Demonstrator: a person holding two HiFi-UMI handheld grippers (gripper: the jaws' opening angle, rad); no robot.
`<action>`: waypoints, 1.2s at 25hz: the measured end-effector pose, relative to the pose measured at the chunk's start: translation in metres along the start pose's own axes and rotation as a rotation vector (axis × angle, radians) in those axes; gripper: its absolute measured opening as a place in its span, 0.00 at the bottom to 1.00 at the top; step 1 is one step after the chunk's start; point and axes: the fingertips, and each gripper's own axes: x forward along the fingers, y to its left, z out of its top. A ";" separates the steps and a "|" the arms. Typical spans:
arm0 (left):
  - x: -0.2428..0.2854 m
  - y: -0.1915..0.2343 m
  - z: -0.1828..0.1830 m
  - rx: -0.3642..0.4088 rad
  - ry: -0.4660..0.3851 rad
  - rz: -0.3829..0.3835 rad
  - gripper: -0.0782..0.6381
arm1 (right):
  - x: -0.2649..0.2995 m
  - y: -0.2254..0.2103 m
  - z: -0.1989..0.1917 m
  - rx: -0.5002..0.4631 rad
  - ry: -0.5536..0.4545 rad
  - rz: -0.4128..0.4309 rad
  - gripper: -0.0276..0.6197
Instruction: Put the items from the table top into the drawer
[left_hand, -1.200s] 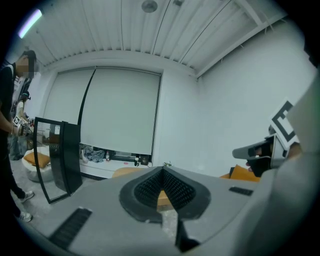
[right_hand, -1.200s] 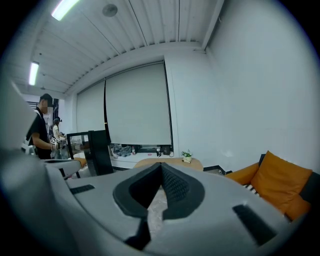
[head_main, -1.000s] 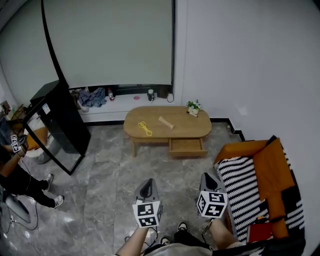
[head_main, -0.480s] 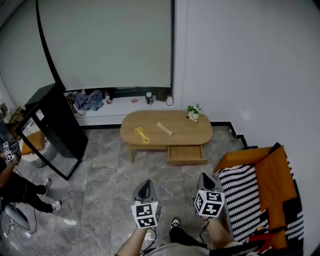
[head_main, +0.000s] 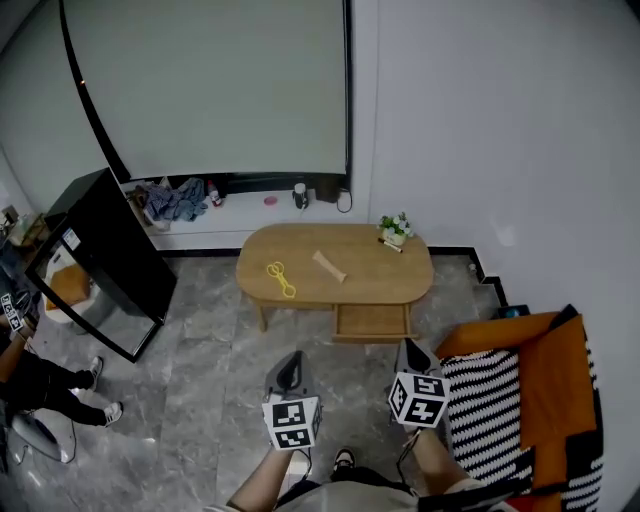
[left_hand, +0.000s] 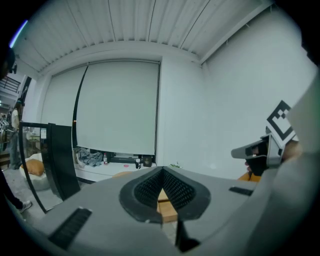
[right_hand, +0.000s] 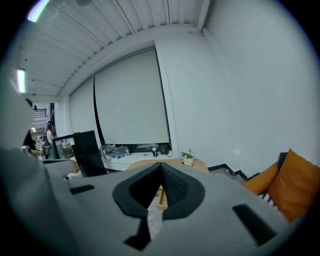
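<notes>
Both grippers are out front, the left gripper (head_main: 291, 362) and the right gripper (head_main: 408, 348), each with jaws together and nothing between them. The table (head_main: 365, 278) is at twelve o'clock, well apart from me. On it lie a yellow loop (head_main: 279, 277) at eleven, a wooden stick (head_main: 329, 265) ahead and a small plant (head_main: 394, 226) at one. The drawer (head_main: 372, 322) stands open below. I should square up to it and open my jaws before reaching.
</notes>
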 end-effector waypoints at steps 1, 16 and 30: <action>0.008 0.000 0.000 0.004 -0.003 0.007 0.11 | 0.008 -0.004 0.001 0.002 0.004 0.001 0.03; 0.148 0.032 -0.002 -0.034 0.049 0.021 0.11 | 0.147 -0.030 0.013 0.027 0.072 -0.020 0.03; 0.369 0.125 0.033 -0.061 0.082 0.016 0.11 | 0.354 -0.022 0.082 -0.038 0.131 -0.064 0.03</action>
